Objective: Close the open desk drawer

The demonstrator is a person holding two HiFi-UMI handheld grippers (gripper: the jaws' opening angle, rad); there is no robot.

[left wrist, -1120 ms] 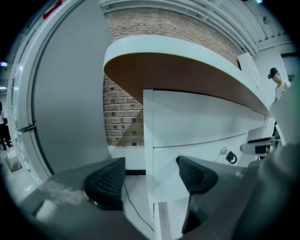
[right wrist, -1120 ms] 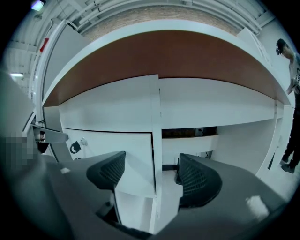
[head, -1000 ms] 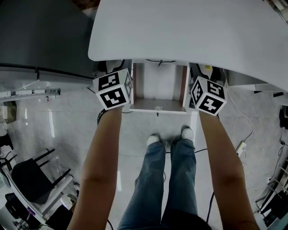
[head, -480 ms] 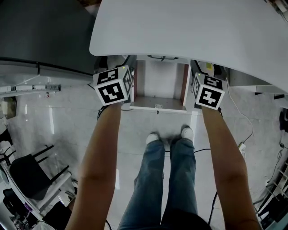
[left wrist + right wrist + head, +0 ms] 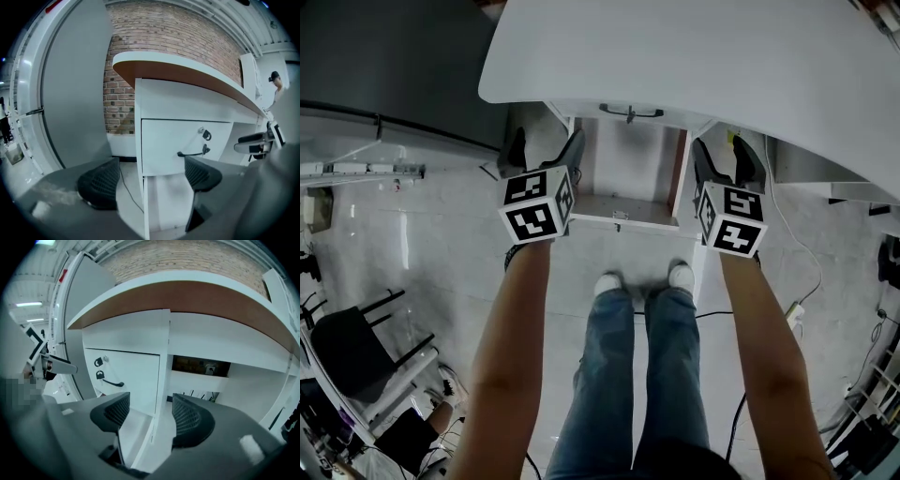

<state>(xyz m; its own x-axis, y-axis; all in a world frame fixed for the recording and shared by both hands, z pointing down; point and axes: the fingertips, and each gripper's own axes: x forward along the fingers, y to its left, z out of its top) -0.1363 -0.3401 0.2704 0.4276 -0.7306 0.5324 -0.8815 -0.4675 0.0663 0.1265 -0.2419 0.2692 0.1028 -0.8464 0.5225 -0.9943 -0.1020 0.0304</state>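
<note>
Under the white desk top (image 5: 694,66) the lower drawer (image 5: 628,173) stands pulled out toward me, empty, below a closed drawer with a black handle (image 5: 630,112). My left gripper (image 5: 545,152) is at the drawer's left side. In the left gripper view the left gripper (image 5: 150,180) is open, its jaws have just been opening, and the drawer's left wall (image 5: 144,206) stands between them untouched. My right gripper (image 5: 722,164) is at the right side. In the right gripper view the right gripper (image 5: 150,417) has just been closing, with the right wall (image 5: 151,430) between its pads, not pressed.
My legs and white shoes (image 5: 642,281) stand just in front of the drawer. A grey partition (image 5: 394,66) rises at the left, and a black chair (image 5: 356,347) sits at the lower left. Cables and a power strip (image 5: 795,311) lie on the floor at the right.
Both grippers have drawn back toward me and sunk a little, so their black fingers now show beside the drawer. The upper drawer's handle has come into view under the desk edge.
</note>
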